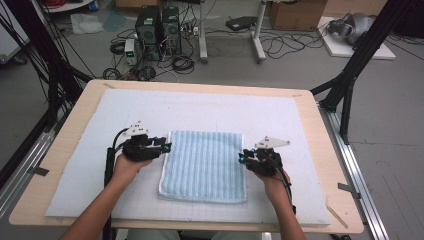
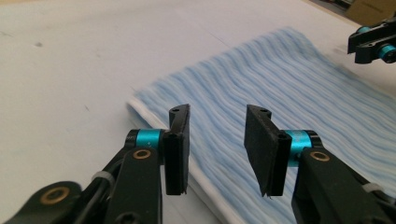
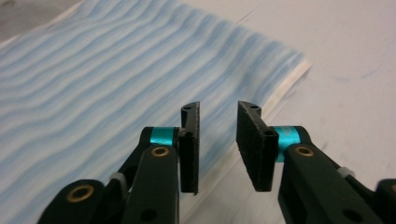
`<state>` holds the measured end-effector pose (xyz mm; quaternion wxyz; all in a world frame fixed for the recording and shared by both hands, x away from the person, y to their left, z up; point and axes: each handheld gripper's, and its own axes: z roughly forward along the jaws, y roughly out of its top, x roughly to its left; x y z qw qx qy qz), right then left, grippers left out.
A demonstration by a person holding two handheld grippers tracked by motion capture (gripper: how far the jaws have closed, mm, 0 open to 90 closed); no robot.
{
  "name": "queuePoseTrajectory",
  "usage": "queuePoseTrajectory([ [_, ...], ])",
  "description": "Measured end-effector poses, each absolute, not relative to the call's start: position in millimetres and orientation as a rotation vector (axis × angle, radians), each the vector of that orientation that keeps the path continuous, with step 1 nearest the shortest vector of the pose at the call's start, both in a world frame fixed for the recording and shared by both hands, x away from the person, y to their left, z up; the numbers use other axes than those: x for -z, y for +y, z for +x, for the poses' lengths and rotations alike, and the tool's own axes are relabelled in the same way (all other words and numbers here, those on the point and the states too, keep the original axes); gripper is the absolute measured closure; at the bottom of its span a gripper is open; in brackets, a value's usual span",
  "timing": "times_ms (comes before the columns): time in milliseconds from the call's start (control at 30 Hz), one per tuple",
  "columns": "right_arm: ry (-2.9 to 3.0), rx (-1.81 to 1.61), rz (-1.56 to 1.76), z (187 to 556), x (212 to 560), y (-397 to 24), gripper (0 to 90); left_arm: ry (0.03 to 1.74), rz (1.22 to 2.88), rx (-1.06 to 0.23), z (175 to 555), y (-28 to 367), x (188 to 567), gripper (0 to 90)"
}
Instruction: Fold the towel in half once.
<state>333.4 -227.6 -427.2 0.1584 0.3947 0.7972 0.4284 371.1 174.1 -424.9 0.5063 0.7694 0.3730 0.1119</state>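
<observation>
The 2 arms reach up from the bottom edge. The left claw (image 1: 167, 146) and right claw (image 1: 242, 158) point at each other, both with jaws apart, holding nothing.

bare mat (image 1: 90, 165) beside towel (image 1: 204, 165), unobstructed
</observation>
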Motion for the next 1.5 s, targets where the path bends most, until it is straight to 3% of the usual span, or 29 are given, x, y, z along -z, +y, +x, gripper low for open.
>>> queuePoseTrajectory([
  [133, 2.29, -1.195, 1.168, 364.8, 430.6, -218.4, 74.7, 0.947, 1.927, -0.28, 394.3, 163.8, 435.5, 72.2],
  [267, 2.321, -1.122, 1.195, 387.0, 438.9, -210.5, 76.3, 0.996, 1.96, -0.331, 409.8, 157.1, 445.2, 75.1],
  [400, 2.281, -1.077, 1.227, 396.6, 446.2, -210.3, 78.5, 1.037, 1.968, -0.378, 417.8, 154.6, 450.6, 82.0],
  [533, 2.235, -1.06, 1.255, 397.3, 447.9, -210.8, 78.2, 1.021, 1.99, -0.416, 417.9, 152.2, 449.9, 83.1],
  [667, 2.208, -1.058, 1.262, 397.1, 444.0, -212.2, 71.8, 1.027, 1.923, -0.486, 419.4, 157.6, 446.6, 69.3],
  [767, 2.159, -1.096, 1.298, 400.6, 441.0, -218.1, 69.6, 1.059, 1.899, -0.468, 423.7, 161.2, 449.5, 65.1],
  [967, 2.177, -0.965, 1.314, 409.6, 445.3, -215.9, 70.8, 1.052, 1.993, -0.462, 428.1, 153.8, 450.7, 72.9],
  [1133, 2.162, -0.954, 1.317, 408.4, 442.9, -215.7, 67.8, 1.08, 1.973, -0.445, 428.3, 157.7, 450.2, 70.6],
  [1333, 2.121, -1.077, 1.305, 398.0, 426.5, -227.7, 57.6, 1.015, 1.877, -0.354, 420.0, 169.9, 442.7, 58.0],
  [1500, 2.112, -1.166, 1.304, 385.1, 412.6, -240.4, 37.7, 0.915, 1.792, -0.347, 402.7, 178.7, 431.4, 42.1],
])
